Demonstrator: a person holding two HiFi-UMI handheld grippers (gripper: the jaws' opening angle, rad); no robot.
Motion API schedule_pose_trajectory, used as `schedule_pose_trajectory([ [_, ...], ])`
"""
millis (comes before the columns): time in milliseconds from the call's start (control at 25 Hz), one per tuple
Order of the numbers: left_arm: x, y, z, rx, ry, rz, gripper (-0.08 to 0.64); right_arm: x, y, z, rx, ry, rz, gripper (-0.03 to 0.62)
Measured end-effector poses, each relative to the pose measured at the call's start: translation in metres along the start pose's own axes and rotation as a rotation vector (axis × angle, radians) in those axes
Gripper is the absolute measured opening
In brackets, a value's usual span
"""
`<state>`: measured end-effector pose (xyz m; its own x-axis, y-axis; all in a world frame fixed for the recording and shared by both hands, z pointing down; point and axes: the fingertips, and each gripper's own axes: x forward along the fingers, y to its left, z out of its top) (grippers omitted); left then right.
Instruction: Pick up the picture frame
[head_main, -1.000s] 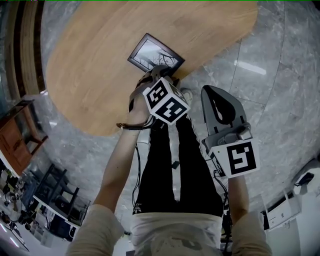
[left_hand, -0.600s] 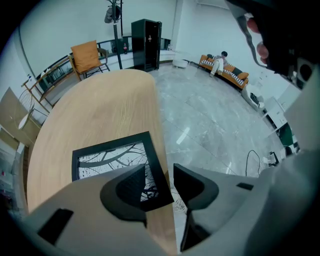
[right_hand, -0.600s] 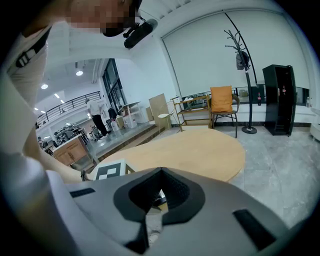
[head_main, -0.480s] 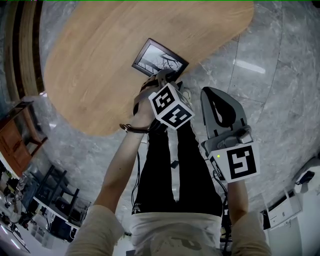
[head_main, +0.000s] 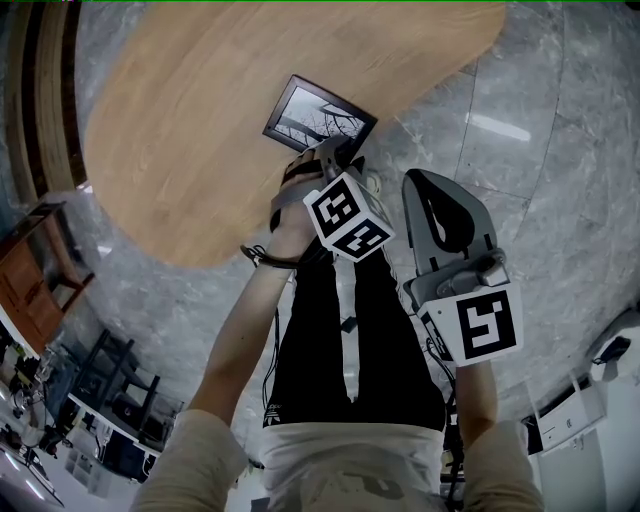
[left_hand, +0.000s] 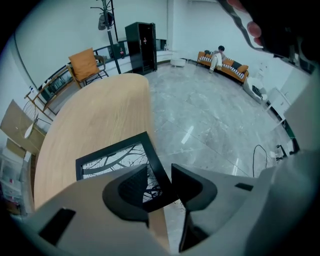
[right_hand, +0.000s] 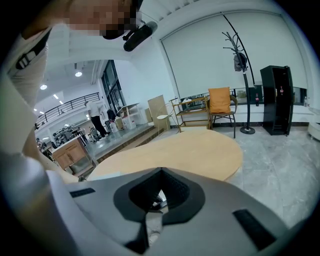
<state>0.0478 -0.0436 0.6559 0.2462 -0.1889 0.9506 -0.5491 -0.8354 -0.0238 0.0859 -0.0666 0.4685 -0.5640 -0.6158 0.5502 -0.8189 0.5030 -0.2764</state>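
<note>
The picture frame is black with a bare-branch print and lies flat at the near edge of the oval wooden table. My left gripper points steeply down over its near right corner. In the left gripper view the frame has its right edge between the jaws of the left gripper: one finger sits over the print, the other beyond the edge above the floor. The jaws are closing, with a gap still showing beside the edge. My right gripper hangs over the floor to the right, shut and empty, as the right gripper view also shows.
Grey marble floor surrounds the table. The person's black trousers and shoes stand right below the frame. An orange chair, a coat stand and a black cabinet stand past the table's far end. A sofa lines the far wall.
My left gripper has shifted a little to the right along the table edge onto the frame's near corner, and its marker cube has rolled slightly. The right gripper has stayed put.
</note>
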Motion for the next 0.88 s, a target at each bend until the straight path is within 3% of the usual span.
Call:
schedule_pose_trajectory([
  [280,-0.003,0.000,-0.001,-0.013,0.010,-0.018,0.146,0.000,0.002,0.000,0.012,-0.003,-0.002,0.005],
  [880,-0.002,-0.001,-0.005,-0.122,0.132,0.071,0.083,-0.010,-0.010,-0.003,0.011,-0.009,-0.032,0.005],
])
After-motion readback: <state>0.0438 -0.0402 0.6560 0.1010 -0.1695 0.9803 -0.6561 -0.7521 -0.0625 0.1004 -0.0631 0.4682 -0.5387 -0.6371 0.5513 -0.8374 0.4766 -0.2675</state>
